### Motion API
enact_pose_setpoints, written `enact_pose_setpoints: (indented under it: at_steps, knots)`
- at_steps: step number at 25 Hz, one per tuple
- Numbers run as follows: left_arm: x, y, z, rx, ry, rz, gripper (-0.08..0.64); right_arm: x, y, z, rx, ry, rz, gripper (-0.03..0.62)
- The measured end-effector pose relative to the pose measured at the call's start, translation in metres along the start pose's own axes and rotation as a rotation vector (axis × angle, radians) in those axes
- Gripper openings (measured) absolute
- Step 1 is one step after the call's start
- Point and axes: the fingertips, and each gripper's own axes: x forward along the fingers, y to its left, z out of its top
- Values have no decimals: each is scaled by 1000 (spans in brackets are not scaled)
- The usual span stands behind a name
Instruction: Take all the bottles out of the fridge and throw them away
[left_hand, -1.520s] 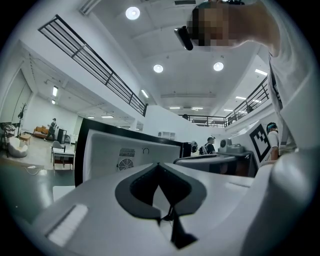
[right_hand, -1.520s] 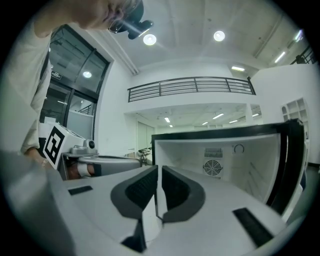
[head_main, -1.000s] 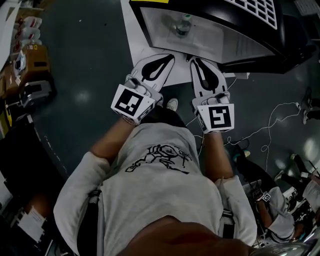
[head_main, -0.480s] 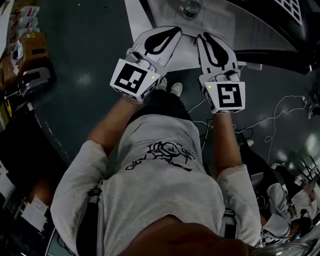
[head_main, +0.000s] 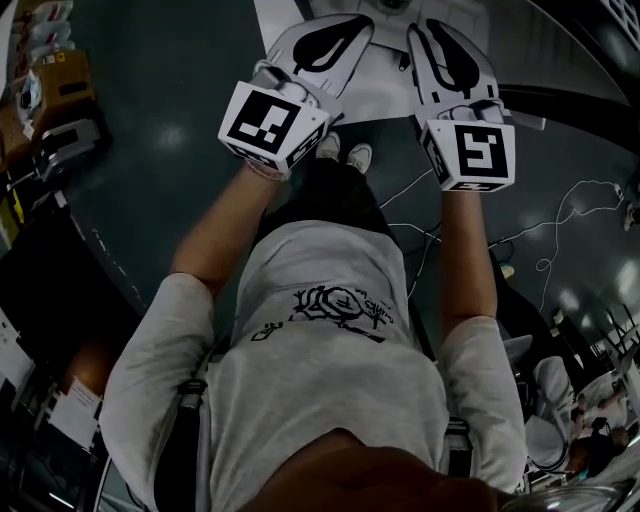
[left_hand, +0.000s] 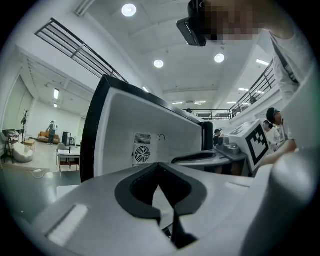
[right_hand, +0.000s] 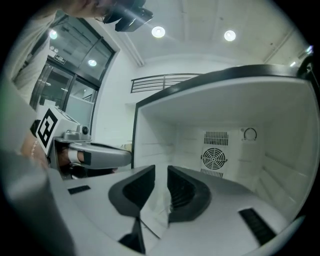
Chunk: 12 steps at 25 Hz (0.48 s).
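While a person (head_main: 320, 400) in a grey shirt stands over a dark floor (head_main: 170, 200), both bare forearms reach forward, each hand holding a gripper. The left gripper (head_main: 360, 22) is on the left and the right gripper (head_main: 425, 25) is just beside it on the right, not touching. Both point away from the body toward the open fridge (right_hand: 215, 115).

The left gripper's tongs are clenched. Their tips meet, and the oval hollow behind them holds nothing.

The right gripper's tongs have just been opening. They now stand released with a narrow gap between the tips. Only the fridge's white inside shows through that gap, and nothing is held.

Farther off, the fridge's white cavity faces the tongs, with a round fan grille (right_hand: 214, 159) on its back wall.

At the far edge of the head view, a sliver of what looks like the bottle (head_main: 394, 4) sits inside the fridge, just beyond and between the two sets of tips. Too little of it shows to tell which way its long axis runs.
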Motion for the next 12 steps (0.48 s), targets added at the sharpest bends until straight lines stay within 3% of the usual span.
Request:
enact_pose_setpoints:
  at_steps: [12]
  knots:
    - [25,21,-9,17,-8,26,9,31,-14,-7,-34,-7,-1,63]
